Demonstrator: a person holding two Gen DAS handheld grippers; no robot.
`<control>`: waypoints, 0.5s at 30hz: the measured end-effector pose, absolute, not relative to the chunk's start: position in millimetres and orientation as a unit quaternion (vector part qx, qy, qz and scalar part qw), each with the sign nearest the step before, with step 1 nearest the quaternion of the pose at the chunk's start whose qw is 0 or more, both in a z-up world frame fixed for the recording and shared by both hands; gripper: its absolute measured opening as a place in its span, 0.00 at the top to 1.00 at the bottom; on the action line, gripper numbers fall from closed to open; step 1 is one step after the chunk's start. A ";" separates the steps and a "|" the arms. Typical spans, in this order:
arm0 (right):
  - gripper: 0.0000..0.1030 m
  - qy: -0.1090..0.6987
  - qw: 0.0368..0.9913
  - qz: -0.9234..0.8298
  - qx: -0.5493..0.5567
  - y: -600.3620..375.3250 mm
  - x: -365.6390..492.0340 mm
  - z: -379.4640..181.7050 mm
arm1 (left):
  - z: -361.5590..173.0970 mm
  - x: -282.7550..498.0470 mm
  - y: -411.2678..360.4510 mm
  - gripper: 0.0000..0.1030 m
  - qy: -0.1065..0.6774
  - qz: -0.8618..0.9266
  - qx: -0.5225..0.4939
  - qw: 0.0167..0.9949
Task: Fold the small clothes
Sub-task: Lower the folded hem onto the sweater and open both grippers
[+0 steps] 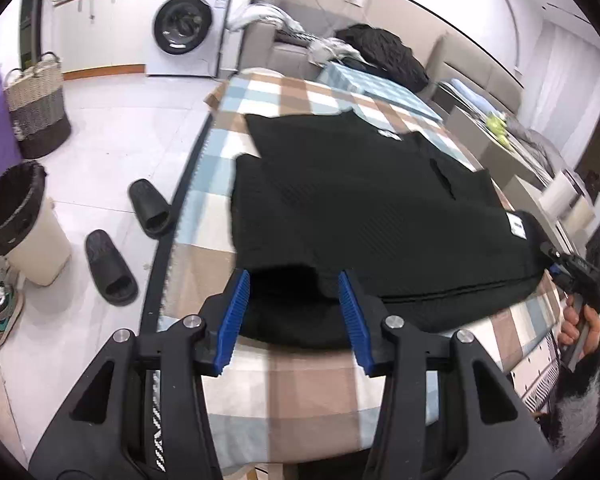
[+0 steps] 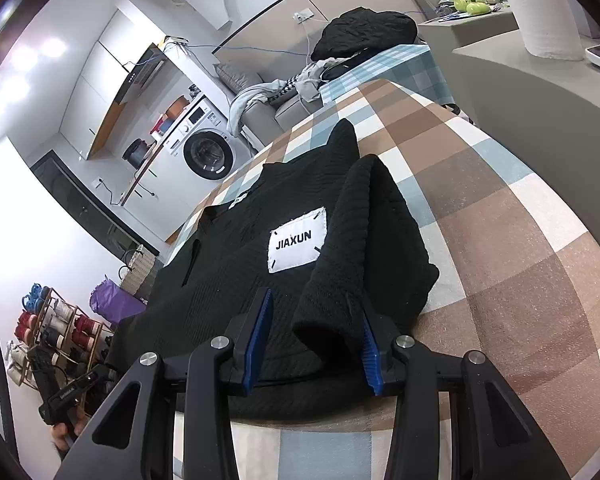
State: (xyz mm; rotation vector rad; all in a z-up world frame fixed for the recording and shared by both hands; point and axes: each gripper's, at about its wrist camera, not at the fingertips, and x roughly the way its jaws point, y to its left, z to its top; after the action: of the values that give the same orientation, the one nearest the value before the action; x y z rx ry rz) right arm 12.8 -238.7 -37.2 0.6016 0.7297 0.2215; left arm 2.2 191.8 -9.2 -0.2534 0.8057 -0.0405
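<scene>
Two hand-held grippers sit at opposite ends of the black knit sweater (image 1: 364, 208) spread flat on the checked counter (image 2: 500, 216), likely so both ends can be lifted into one fold. Both are parted: the left hand-held gripper (image 1: 294, 312) straddles a cuff or hem bunch at 6 o'clock, the right hand-held gripper (image 2: 314, 340) straddles a folded sleeve, neither apparently pinching yet. Seen from the right wrist, the sweater's long axis runs 6 to 12 o'clock, its collar seemingly towards 11 o'clock beyond the JIAXUN label (image 2: 297, 239).

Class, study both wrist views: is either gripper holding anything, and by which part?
Neither holds anything. The left gripper and right gripper both stand open, jaws wide, each straddling the near edge of the black garment without clamping it.
</scene>
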 end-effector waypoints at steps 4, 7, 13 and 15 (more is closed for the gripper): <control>0.60 0.351 0.884 0.106 0.289 -238.6 12.7 -37.1 | -13.4 4.4 209.1 0.58 0.388 0.008 -0.151 0.909; 0.60 0.352 0.884 0.107 0.288 -237.9 12.7 -37.3 | -19.2 9.9 213.9 0.58 0.379 -0.012 -0.187 0.906; 0.60 0.354 0.884 0.109 0.285 -234.5 12.8 -38.5 | -17.9 18.7 180.7 0.58 0.364 -0.056 -0.163 0.915; 0.60 0.355 0.884 0.109 0.284 -234.2 13.2 -38.6 | -17.2 20.8 168.0 0.57 0.363 -0.050 -0.142 0.920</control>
State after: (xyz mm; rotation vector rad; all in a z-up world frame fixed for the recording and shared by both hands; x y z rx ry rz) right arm 13.2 -234.2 -38.6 0.5920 0.7392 0.2274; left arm 20.8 168.0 -17.2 -0.2913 0.7453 -0.1030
